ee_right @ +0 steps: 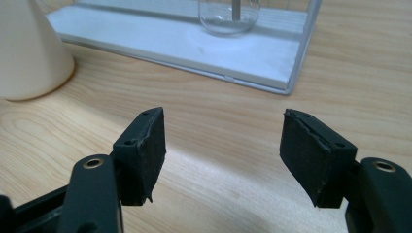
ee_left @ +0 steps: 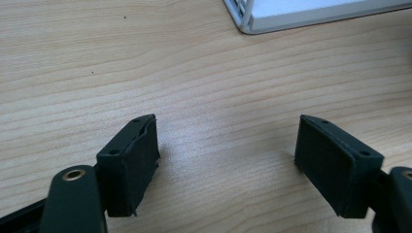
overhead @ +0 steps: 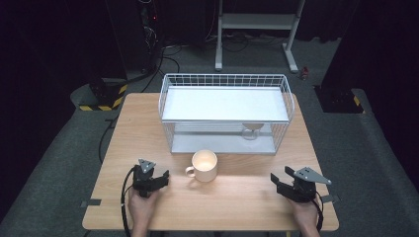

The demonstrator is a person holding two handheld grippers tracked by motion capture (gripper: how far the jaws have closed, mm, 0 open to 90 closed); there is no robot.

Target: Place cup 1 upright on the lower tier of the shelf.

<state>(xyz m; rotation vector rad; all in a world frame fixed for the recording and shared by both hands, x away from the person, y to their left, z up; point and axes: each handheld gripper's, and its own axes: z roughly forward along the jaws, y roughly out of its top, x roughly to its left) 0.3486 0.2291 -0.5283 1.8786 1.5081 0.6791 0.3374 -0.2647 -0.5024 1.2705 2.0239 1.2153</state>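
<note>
On the wooden bench [overhead: 237, 197], both grippers are resting low with fingers spread and gripping nothing. The left gripper [overhead: 157, 178] is sitting just left of the cream mug [overhead: 204, 165], its fingers [ee_left: 133, 162] framing bare wood. The right gripper [overhead: 280, 183] is lying well right of the mug, fingers [ee_right: 145, 150] parted. Inside the white wire rack [overhead: 225, 112], a clear glass [ee_right: 228, 17] (cut off at the top) is standing on the lower shelf.
</note>
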